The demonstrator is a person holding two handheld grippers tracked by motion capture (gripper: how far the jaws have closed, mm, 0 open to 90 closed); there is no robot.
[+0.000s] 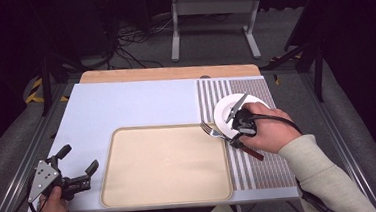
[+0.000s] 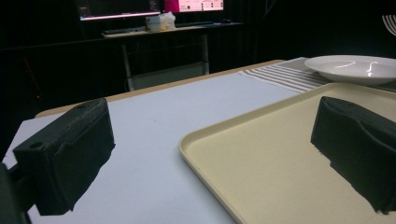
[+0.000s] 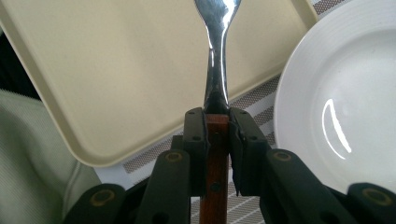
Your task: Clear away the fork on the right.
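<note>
Right gripper (image 3: 217,128): both jaws clamped on the wooden handle of the fork (image 1: 213,132), just behind the metal neck; grip placed there to keep the tines free and pointed ahead

Fork: held at the join of tray and striped placemat (image 1: 260,171), tines over the tray's right rim, handle angled back toward the hand

Left gripper (image 1: 80,166): jaws apart, nothing between them; parked on the pale table mat (image 1: 135,102) left of the tray, apparently idle

Containers:
- Tray (image 1: 167,195), beige: 0 items inside
- Plate (image 1: 224,111), white, on the placemat beside the tray: bare where visible
</note>
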